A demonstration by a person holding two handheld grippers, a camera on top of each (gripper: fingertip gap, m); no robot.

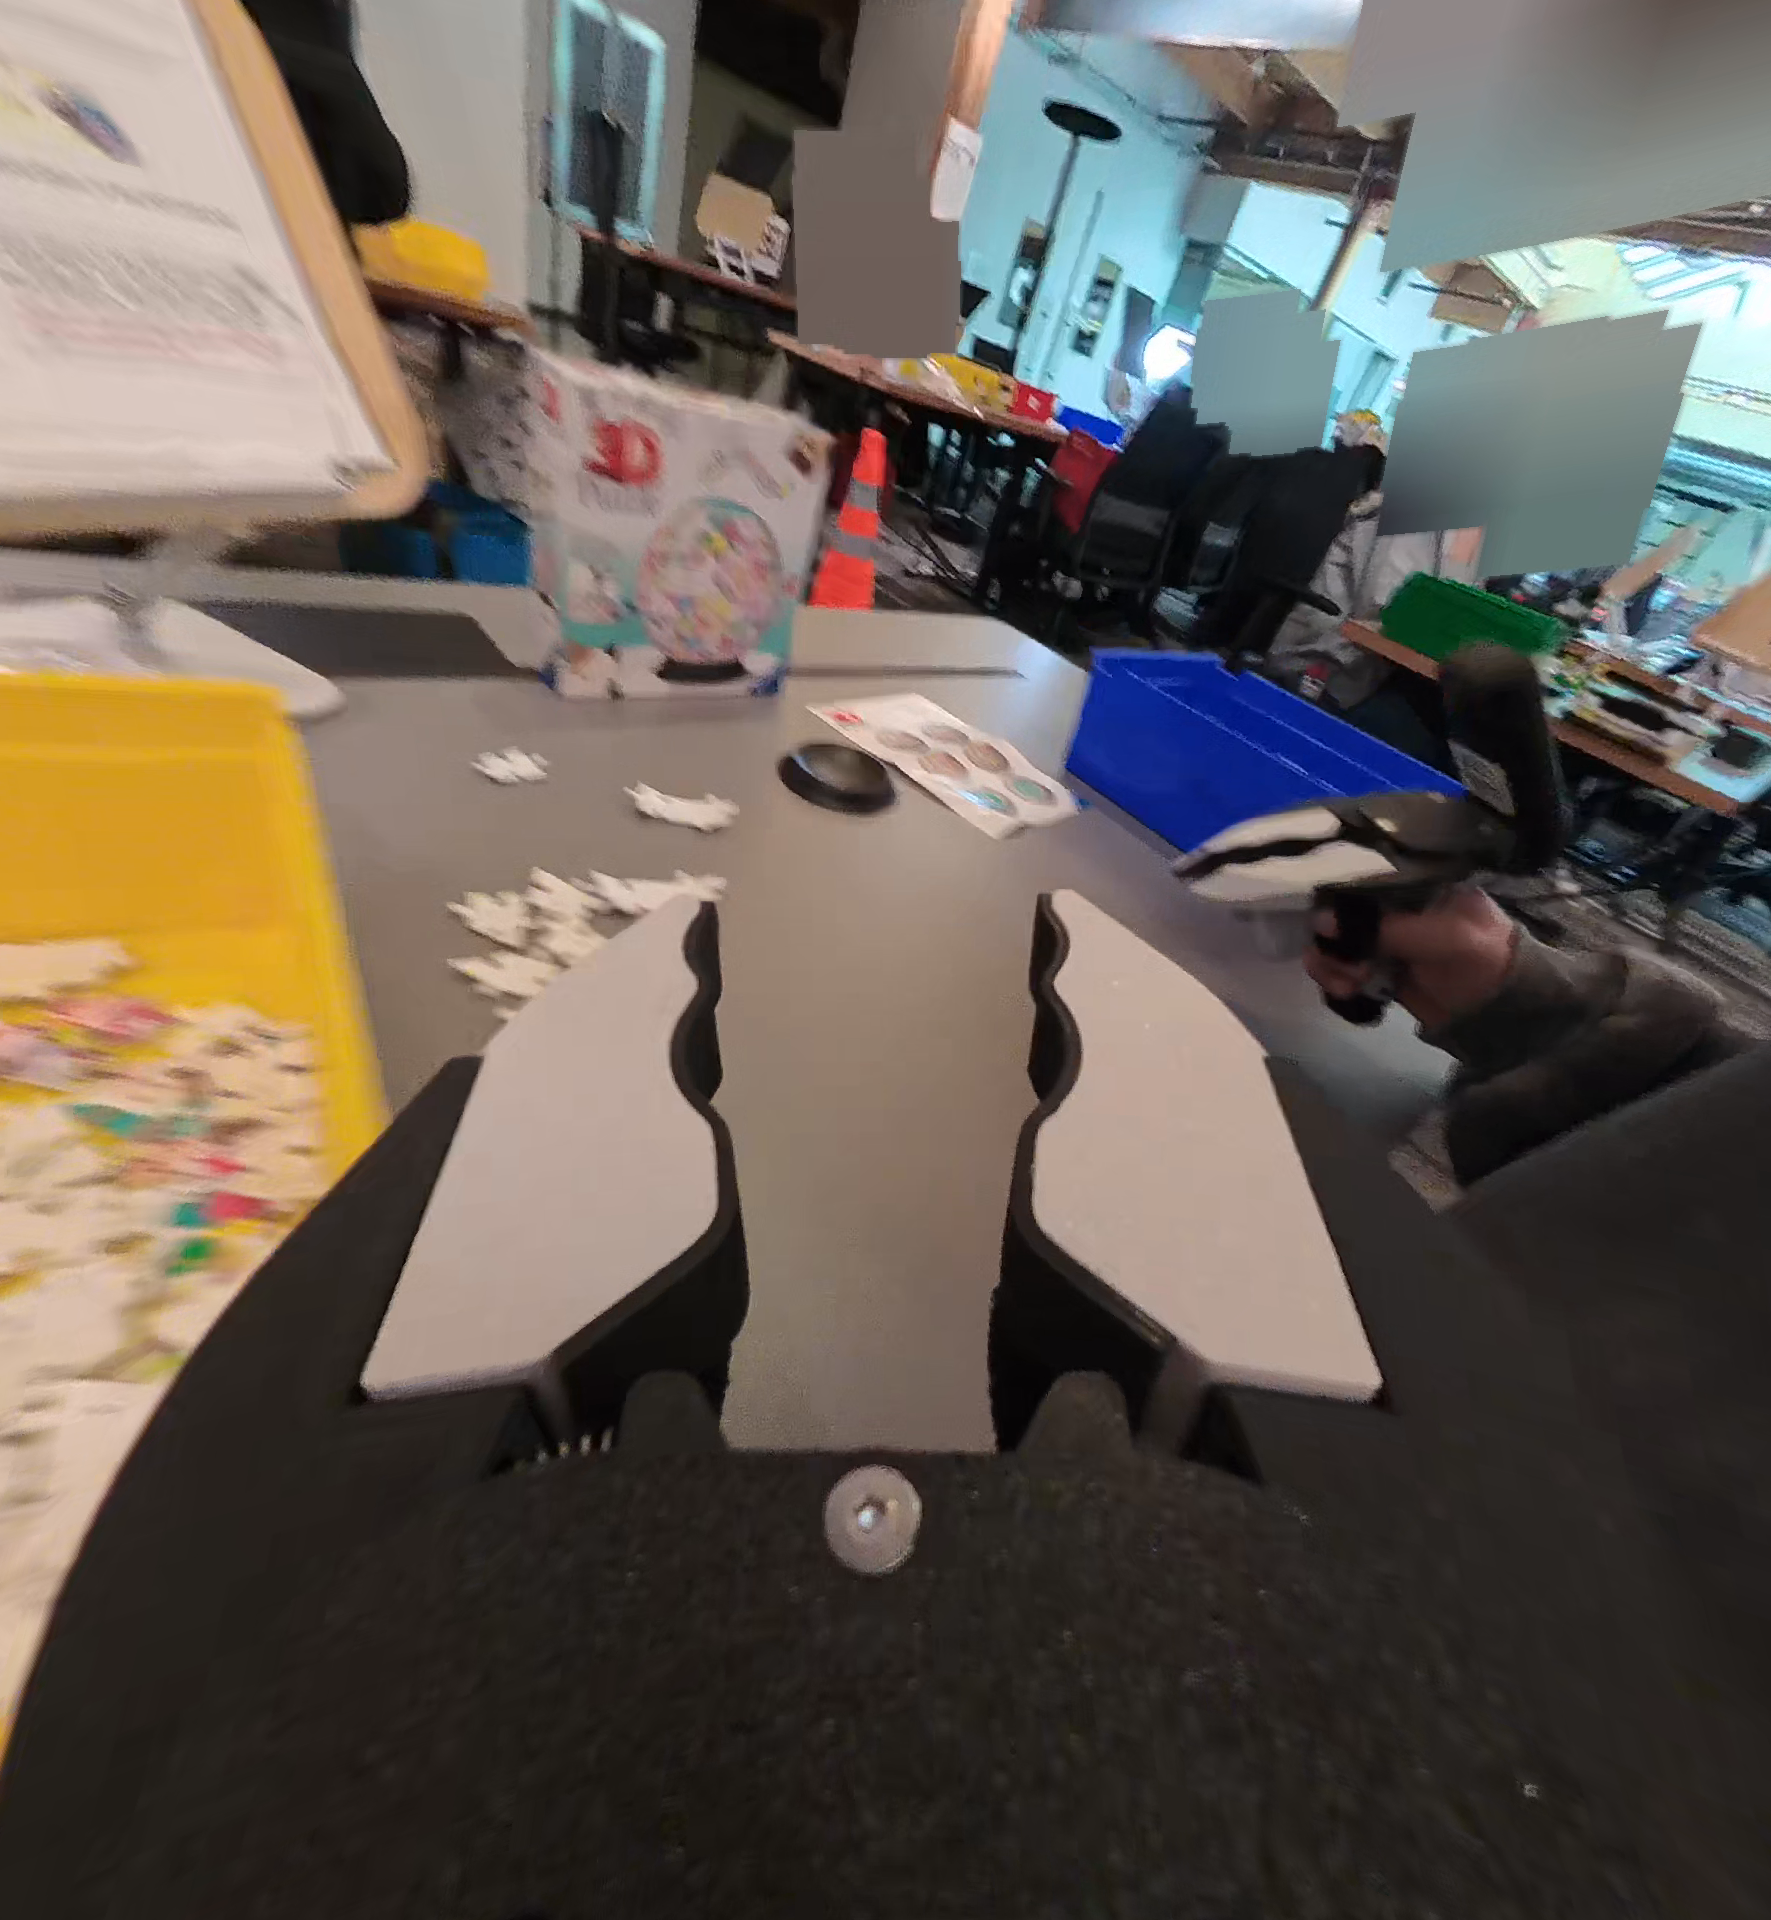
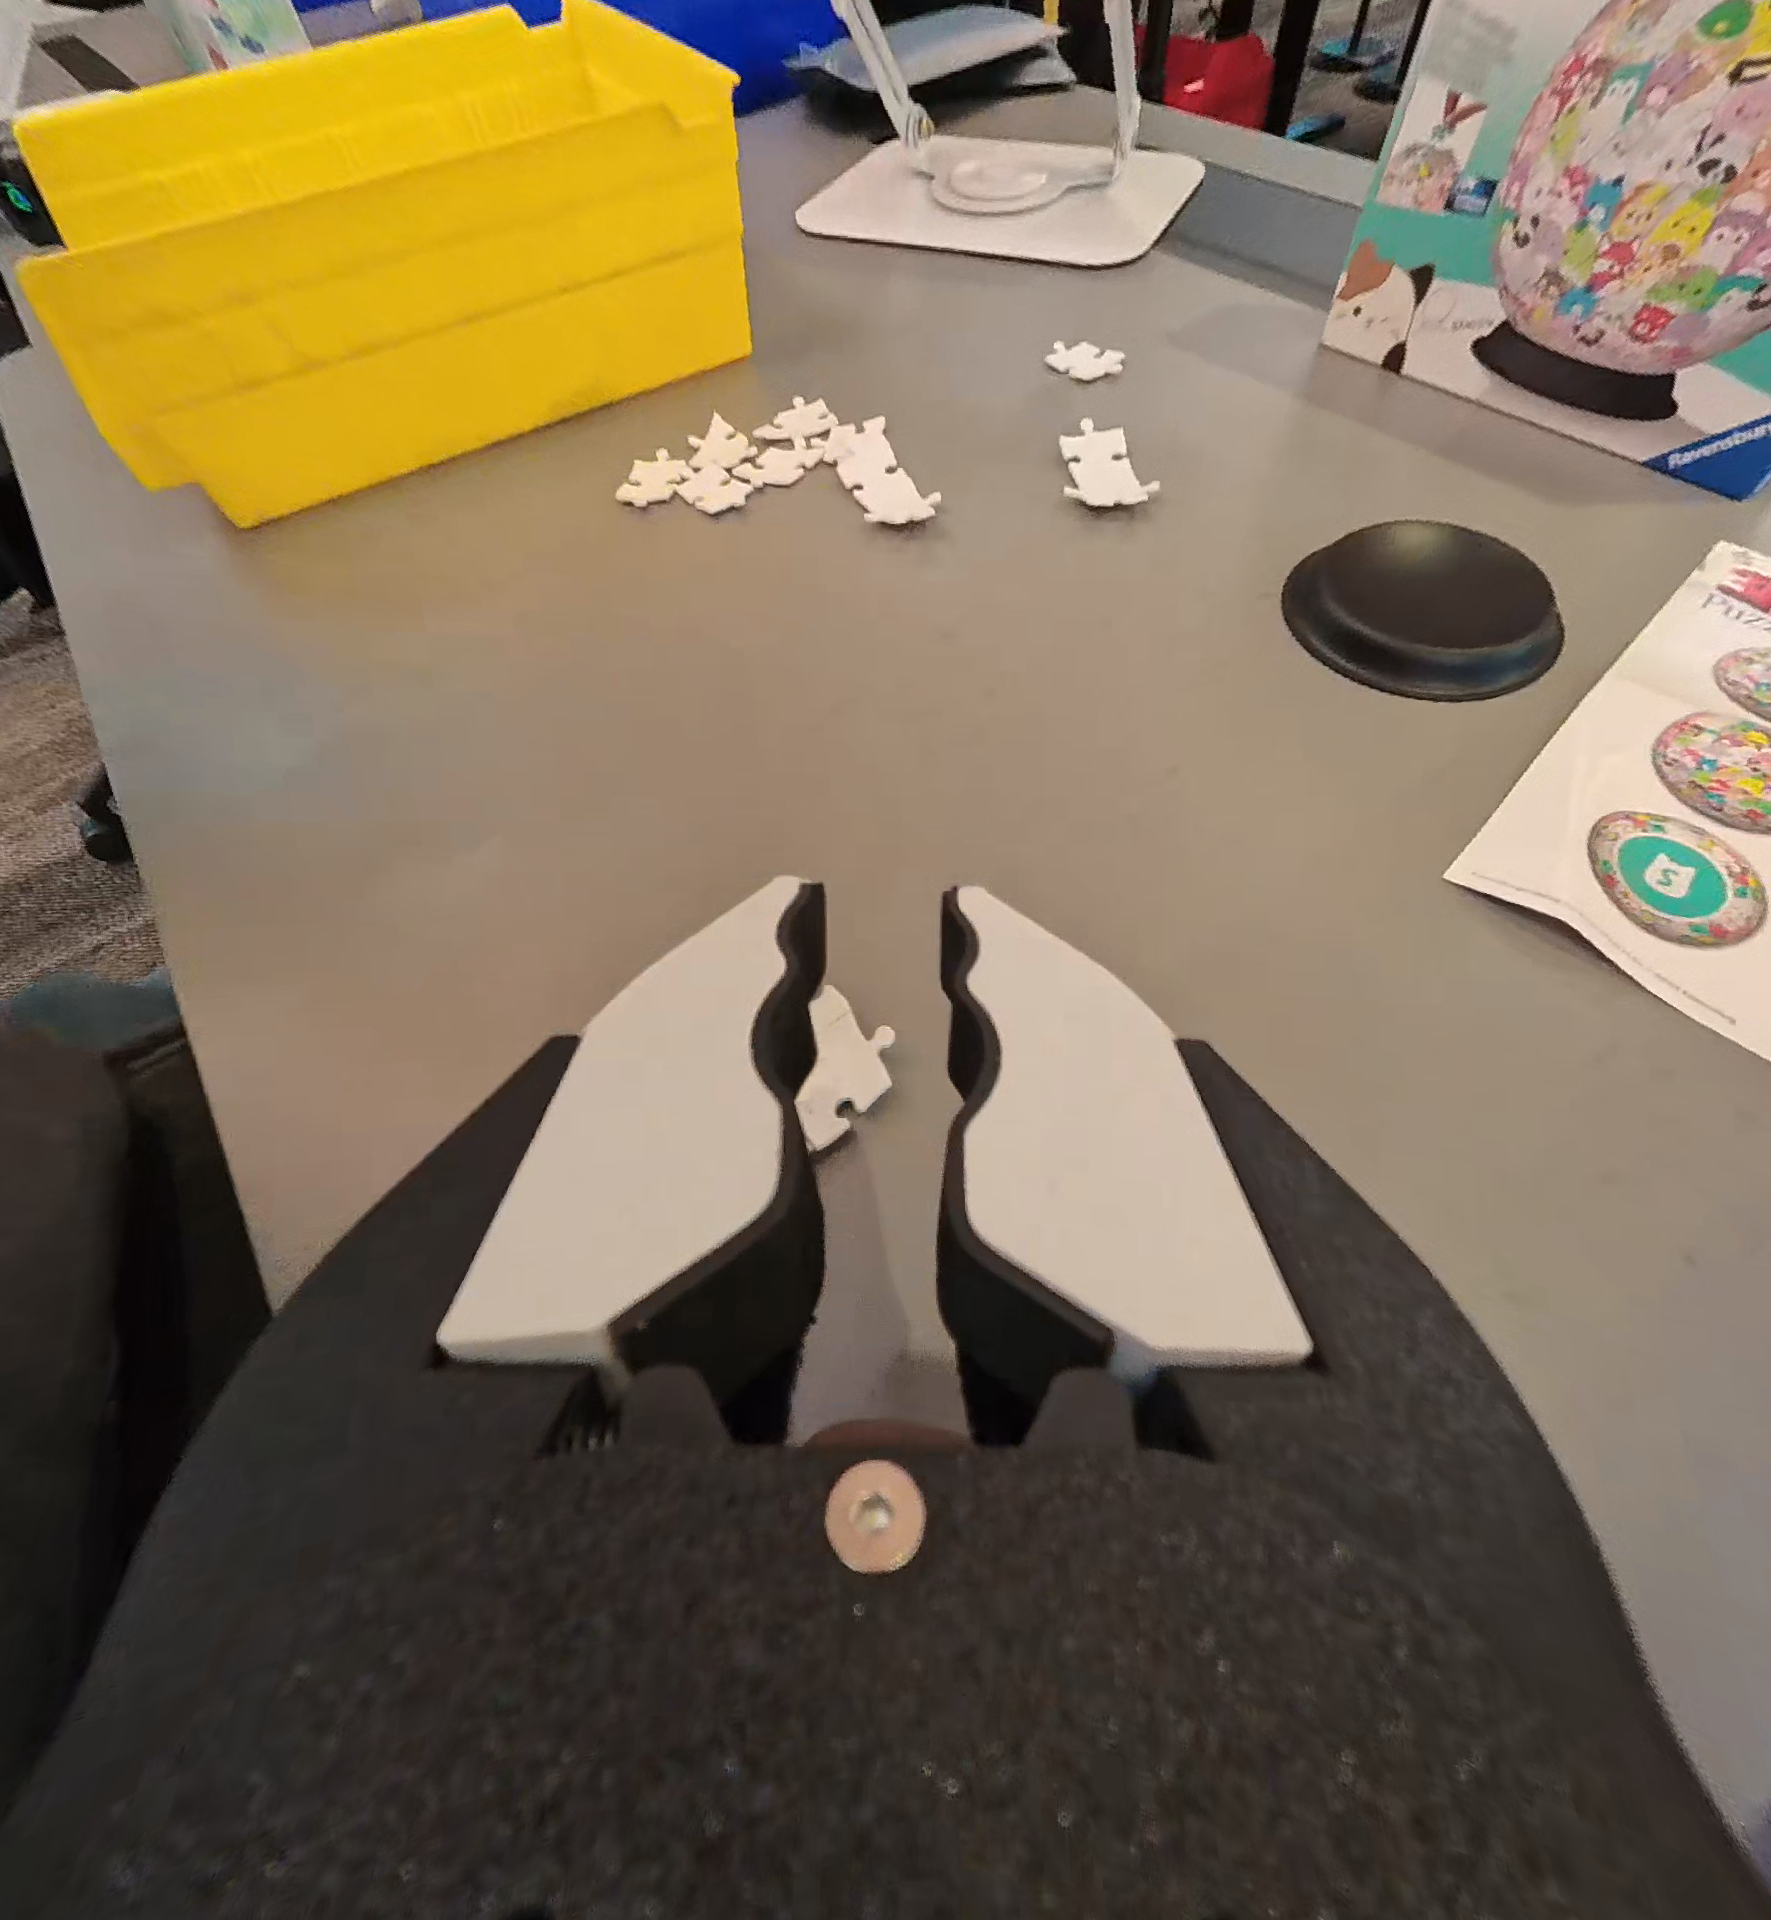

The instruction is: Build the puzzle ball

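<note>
My left gripper [image 1: 870, 904] is open and empty above the grey table [image 1: 860, 1143]. My right gripper [image 2: 886, 894] is open; a white puzzle piece [image 2: 845, 1070] sits between its fingers, against the left one only. The right gripper also shows in the left wrist view [image 1: 1265, 862], held by a hand. A heap of white pieces [image 2: 787, 462] lies beside the yellow bin [image 2: 393, 291]. A joined pair [image 2: 1104, 468] and a single piece [image 2: 1083, 358] lie farther right. The black ball stand [image 2: 1421, 623] is at the right.
The yellow bin [image 1: 112, 810] holds several coloured pieces [image 1: 102, 1143]. The puzzle box [image 2: 1608, 229] stands at the back right, an instruction sheet [image 2: 1691, 810] lies at the right edge. A blue bin [image 1: 1234, 748] sits beyond it. A white document-holder base [image 2: 1006, 197] stands at the back. The tips of one gripper are about 35 cm away from the tips of the other.
</note>
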